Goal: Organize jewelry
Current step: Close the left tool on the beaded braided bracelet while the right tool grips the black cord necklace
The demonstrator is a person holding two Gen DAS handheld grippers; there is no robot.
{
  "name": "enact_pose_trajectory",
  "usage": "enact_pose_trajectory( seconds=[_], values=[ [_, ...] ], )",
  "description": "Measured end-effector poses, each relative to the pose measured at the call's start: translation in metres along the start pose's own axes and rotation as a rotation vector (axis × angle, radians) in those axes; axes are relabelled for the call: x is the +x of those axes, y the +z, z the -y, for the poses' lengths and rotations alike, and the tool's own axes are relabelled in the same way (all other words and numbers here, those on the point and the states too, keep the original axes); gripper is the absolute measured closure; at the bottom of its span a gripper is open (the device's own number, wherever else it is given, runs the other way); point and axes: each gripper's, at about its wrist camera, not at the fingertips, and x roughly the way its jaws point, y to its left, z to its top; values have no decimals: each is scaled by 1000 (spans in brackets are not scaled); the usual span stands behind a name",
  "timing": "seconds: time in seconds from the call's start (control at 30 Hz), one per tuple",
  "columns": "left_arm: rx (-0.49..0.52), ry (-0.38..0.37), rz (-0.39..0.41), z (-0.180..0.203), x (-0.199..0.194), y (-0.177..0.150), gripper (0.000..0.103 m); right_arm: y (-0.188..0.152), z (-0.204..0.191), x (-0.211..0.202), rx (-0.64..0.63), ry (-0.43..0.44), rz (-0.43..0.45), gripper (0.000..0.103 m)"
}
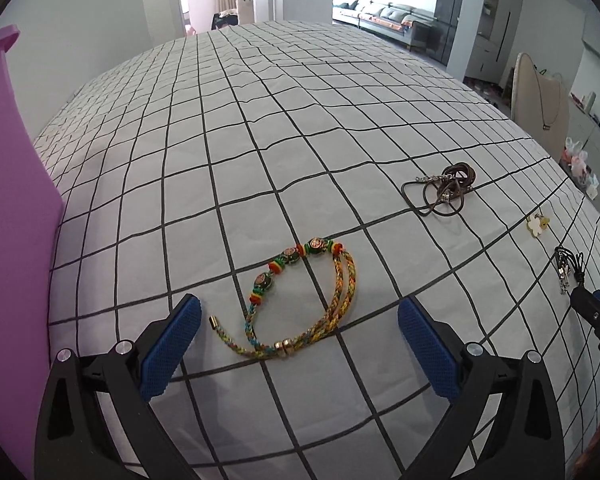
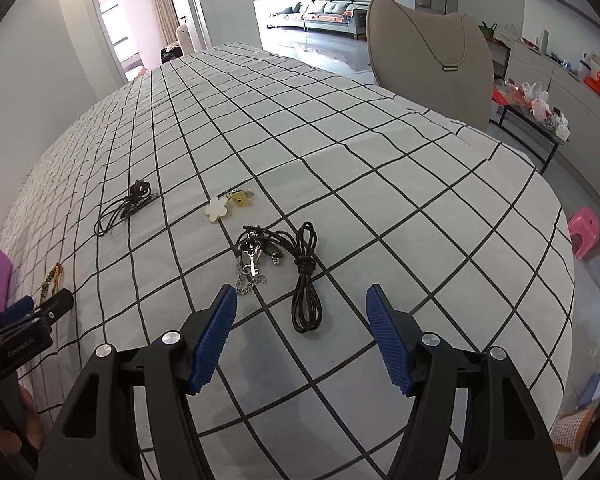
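A multicoloured braided bracelet (image 1: 300, 300) with green beads lies on the checked cloth, between and just beyond the fingers of my open left gripper (image 1: 300, 316). A brown cord necklace (image 1: 446, 192) lies farther right; it also shows in the right wrist view (image 2: 126, 204). A white and yellow flower charm (image 2: 228, 206) lies mid-table. A black cord necklace with key pendants (image 2: 284, 256) lies just ahead of my open, empty right gripper (image 2: 302, 304). The bracelet (image 2: 54, 276) shows at the left of that view beside the left gripper (image 2: 28, 316).
A pink plastic container (image 1: 8, 220) stands at the left edge of the table. A beige chair (image 2: 432, 60) stands at the table's far right side. The checked tablecloth (image 1: 260, 120) covers the whole table. The right gripper's tip (image 1: 592, 312) shows at the right edge.
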Motion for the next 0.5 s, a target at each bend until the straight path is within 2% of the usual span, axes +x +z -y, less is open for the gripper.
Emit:
enact_pose_trajectory(
  seconds=[0.17, 0.3, 0.5],
  values=[
    [17, -4, -2, 2, 4, 6, 5, -1, -11, 4, -63, -58, 8, 39],
    [22, -9, -3, 3, 7, 10, 5, 0, -13, 6, -70, -59, 15, 40],
    [22, -11, -2, 3, 7, 12, 8, 1, -20, 8, -94, -46, 27, 54]
  ],
)
